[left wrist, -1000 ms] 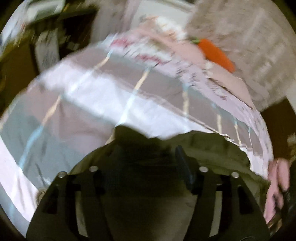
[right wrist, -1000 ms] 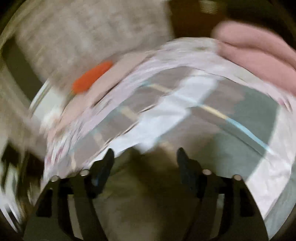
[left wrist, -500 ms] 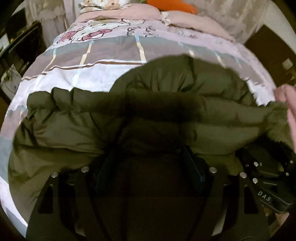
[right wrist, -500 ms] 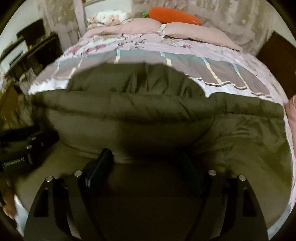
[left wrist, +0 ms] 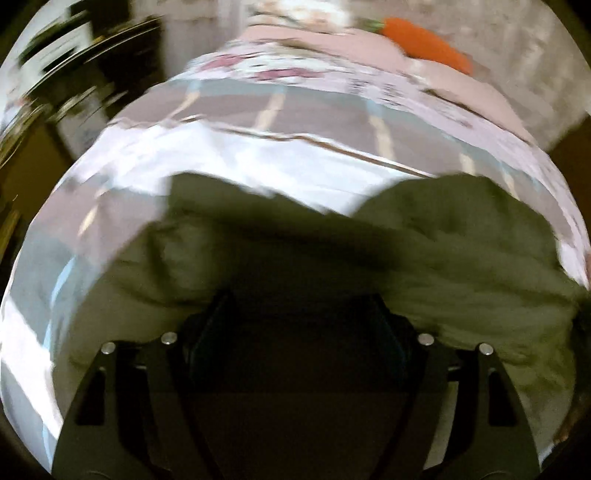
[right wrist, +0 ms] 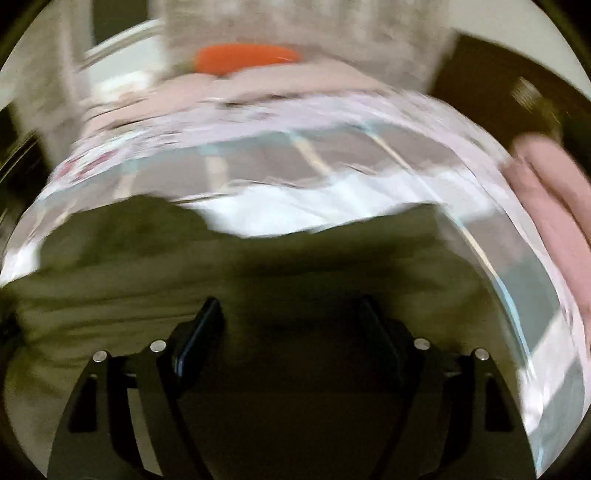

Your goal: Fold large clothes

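Lying across the near part of a bed, an olive-green padded jacket [left wrist: 461,258] is seen below both grippers. Around it, the patterned bedspread [left wrist: 280,147] is spread in grey, white and pink bands with thin yellow and blue stripes. At the far end, pink pillows [left wrist: 332,44] are stacked, and an orange carrot-shaped plush [left wrist: 424,37] is laid on top of them. Pale curtains [right wrist: 332,26] are hung behind the headboard end. Nothing is set on the jacket, though its near part is masked in each view by the dark gripper frame and by deep shadow.

Dark shelving or furniture [left wrist: 74,74] is shown only in the left wrist view, at the left edge. A folded pink cloth [right wrist: 554,206] at the right edge of the bed, and a dark wooden panel [right wrist: 498,85] beyond it, are shown only in the right wrist view.

The jacket is seen puffy and rumpled, its far edge humped unevenly against the white band of the bedspread; both views are smeared by motion, so seams and fastenings cannot be made out.

The left gripper [left wrist: 295,317] is held wide apart, its fingers pointed steeply down over the jacket. The right gripper [right wrist: 291,321] is likewise held wide. Whether fabric is pinched by either cannot be told, the space between the fingers being lost in shadow.
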Motion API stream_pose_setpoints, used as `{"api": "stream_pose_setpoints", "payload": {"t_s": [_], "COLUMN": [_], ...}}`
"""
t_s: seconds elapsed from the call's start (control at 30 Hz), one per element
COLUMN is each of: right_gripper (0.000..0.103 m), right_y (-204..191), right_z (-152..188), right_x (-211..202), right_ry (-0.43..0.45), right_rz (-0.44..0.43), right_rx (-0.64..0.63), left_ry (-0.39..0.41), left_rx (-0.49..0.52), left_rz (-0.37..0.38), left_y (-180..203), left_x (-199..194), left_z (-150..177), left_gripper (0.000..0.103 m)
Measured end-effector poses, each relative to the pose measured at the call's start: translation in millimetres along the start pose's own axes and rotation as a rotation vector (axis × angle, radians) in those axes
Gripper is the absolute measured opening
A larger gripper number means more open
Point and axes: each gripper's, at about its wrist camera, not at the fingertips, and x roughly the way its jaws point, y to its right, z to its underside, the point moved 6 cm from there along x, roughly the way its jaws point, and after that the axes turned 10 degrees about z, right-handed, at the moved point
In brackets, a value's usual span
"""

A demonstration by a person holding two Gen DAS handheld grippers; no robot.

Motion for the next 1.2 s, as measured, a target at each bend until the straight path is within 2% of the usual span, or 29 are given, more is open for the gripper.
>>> {"api": "stream_pose_setpoints", "payload": {"t_s": [0.03, 0.1, 0.17, 0.27, 0.37, 0.47, 0.57, 0.67, 0.77, 0.87, 0.93, 1.03, 1.1, 1.2], "right_gripper": [0.077, 0.077, 0.079, 0.083, 0.08, 0.08, 0.08, 0.08, 0.08, 0.082, 0.083, 0.081, 0.079, 0.079], "right_y": [13.7, 46.7, 70.5, 81.1, 85.6, 54.3, 4.6, -43.8, -72.6, -80.8, -83.6, -75.1, -66.1, -36.1], "right_z": [1.1, 4.7, 12.7, 26.8, 14.7, -2.0, 1.3, 23.3, 46.8, 60.1, 62.2, 56.3, 54.7, 55.3], "right_x": [6.3, 18.6, 28.9, 44.9, 15.0, -29.8, -68.0, -77.8, -58.3, -38.5, -32.2, -41.0, -51.5, -67.2], "right_ry": [-0.009, -0.028, -0.077, -0.188, -0.088, 0.02, 0.052, 0.01, -0.036, -0.041, -0.042, -0.03, 0.022, 0.069], "right_rz": [0.017, 0.115, 0.16, 0.08, 0.149, 0.048, -0.049, -0.116, -0.097, -0.085, -0.084, -0.091, -0.076, -0.048], "right_rx": [0.024, 0.086, 0.164, 0.231, 0.237, 0.187, 0.055, -0.081, -0.188, -0.205, -0.212, -0.175, -0.128, -0.05], "left_ry": [0.001, 0.019, 0.029, 0.002, 0.041, 0.1, 0.105, 0.04, -0.057, -0.067, -0.071, -0.068, -0.019, 0.034], "left_rx": [-0.009, -0.015, -0.039, -0.05, -0.086, -0.061, 0.011, 0.09, 0.146, 0.154, 0.159, 0.146, 0.117, 0.071], "left_rz": [-0.009, -0.054, -0.096, -0.117, -0.104, -0.023, 0.039, 0.074, 0.05, 0.037, 0.03, 0.027, 0.02, -0.002], "left_y": [-8.6, -19.4, -29.8, -35.0, -32.7, -7.3, 26.5, 55.9, 64.4, 58.2, 55.6, 56.5, 53.4, 38.1], "left_x": [2.3, 3.2, 2.8, 5.4, -11.1, -45.6, -63.1, -50.0, -17.0, 0.3, 5.1, 2.5, -13.0, -33.4], "left_z": [-1.0, -3.9, -4.6, -1.6, -8.8, -18.9, -16.5, 0.0, 22.6, 30.1, 29.8, 26.6, 22.6, 18.7], "left_gripper": [0.076, 0.076, 0.076, 0.076, 0.071, 0.072, 0.077, 0.077, 0.077, 0.085, 0.087, 0.084, 0.078, 0.077]}}
